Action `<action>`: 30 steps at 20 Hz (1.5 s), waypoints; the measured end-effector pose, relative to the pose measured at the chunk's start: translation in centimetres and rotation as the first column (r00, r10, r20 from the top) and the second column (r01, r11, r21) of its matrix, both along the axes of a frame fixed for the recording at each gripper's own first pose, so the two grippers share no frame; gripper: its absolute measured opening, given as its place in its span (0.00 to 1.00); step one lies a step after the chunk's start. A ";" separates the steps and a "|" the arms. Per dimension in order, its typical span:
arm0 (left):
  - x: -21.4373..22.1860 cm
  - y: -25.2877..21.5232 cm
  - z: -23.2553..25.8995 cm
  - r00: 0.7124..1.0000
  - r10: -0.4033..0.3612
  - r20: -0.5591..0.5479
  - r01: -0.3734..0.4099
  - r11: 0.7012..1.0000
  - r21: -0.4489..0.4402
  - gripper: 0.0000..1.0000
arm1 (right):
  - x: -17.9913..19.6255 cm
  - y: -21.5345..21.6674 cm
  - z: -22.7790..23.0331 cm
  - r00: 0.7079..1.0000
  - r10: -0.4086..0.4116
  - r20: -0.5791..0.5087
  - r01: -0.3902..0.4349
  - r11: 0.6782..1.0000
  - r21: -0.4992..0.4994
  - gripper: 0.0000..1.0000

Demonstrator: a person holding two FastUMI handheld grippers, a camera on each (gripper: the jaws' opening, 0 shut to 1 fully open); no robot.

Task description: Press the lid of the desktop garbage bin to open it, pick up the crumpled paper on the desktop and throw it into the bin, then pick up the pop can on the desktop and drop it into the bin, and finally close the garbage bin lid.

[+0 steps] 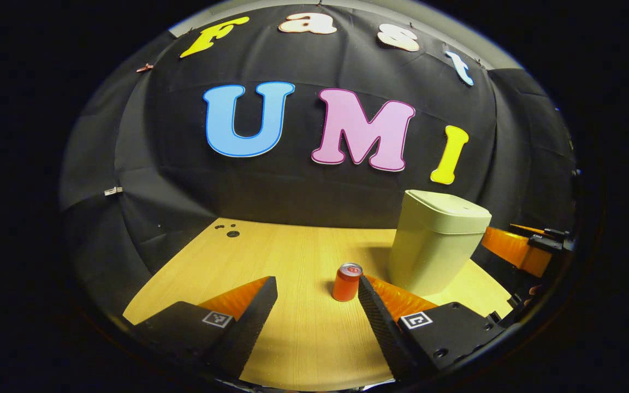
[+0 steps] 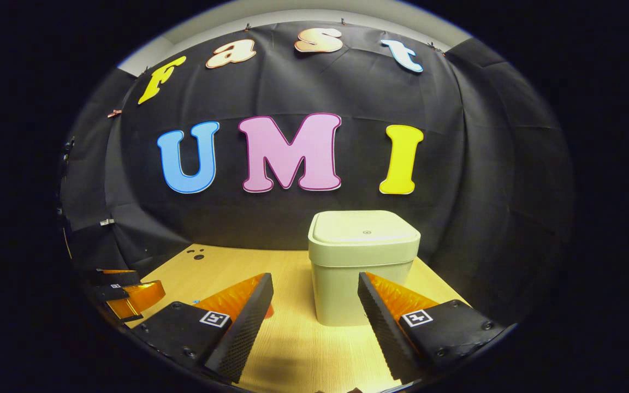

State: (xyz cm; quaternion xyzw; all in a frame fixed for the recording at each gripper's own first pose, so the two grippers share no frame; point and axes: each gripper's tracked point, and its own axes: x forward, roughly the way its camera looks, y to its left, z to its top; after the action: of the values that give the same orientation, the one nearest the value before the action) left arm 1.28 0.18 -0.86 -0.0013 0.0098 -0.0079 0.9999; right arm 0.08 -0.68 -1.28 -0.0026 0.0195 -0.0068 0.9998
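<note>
Both tongs, left (image 1: 317, 305) and right (image 2: 314, 305), are spread and empty. The can (image 1: 346, 282), judged light, smooth and easily dented, is best pinched mid-body; the bin (image 2: 362, 267) is lidded.

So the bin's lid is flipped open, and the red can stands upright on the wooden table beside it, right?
Not quite: the bin has its lid shut flat on top, as the right gripper view shows. The rest holds: in the left gripper view the red can stands upright on the wooden table beside the bin.
</note>
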 end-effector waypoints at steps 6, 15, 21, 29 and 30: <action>0.0 0.0 0.0 1.000 -0.004 0.000 0.004 1.000 0.014 0.96 | -0.2 0.0 -0.4 1.000 0.004 -0.015 -0.004 1.000 0.015 0.98; 0.0 -0.1 -0.4 1.000 -0.005 -0.013 0.005 1.000 0.024 0.95 | -0.5 0.3 -1.5 0.996 0.054 -0.065 -0.052 0.998 0.028 0.72; -0.3 0.1 -0.2 1.000 0.002 0.000 -0.002 0.999 0.042 0.96 | -0.1 0.5 -2.0 0.993 0.075 -0.089 -0.071 0.996 0.053 0.25; -0.2 0.0 -0.6 1.000 0.017 -0.009 -0.017 1.000 0.022 0.95 | -0.8 2.3 -2.8 0.977 0.175 -0.119 -0.166 0.983 0.078 0.05; -0.3 0.0 -0.7 1.000 0.017 -0.008 -0.017 1.000 0.023 0.95 | -0.6 2.5 -2.9 0.975 0.187 -0.124 -0.177 0.980 0.089 0.05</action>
State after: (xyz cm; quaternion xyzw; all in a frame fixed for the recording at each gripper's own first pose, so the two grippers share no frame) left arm 1.01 0.21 -1.52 0.0100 0.0140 0.0007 0.9999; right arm -0.55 1.85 -4.22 0.0339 0.0854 0.0857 0.9921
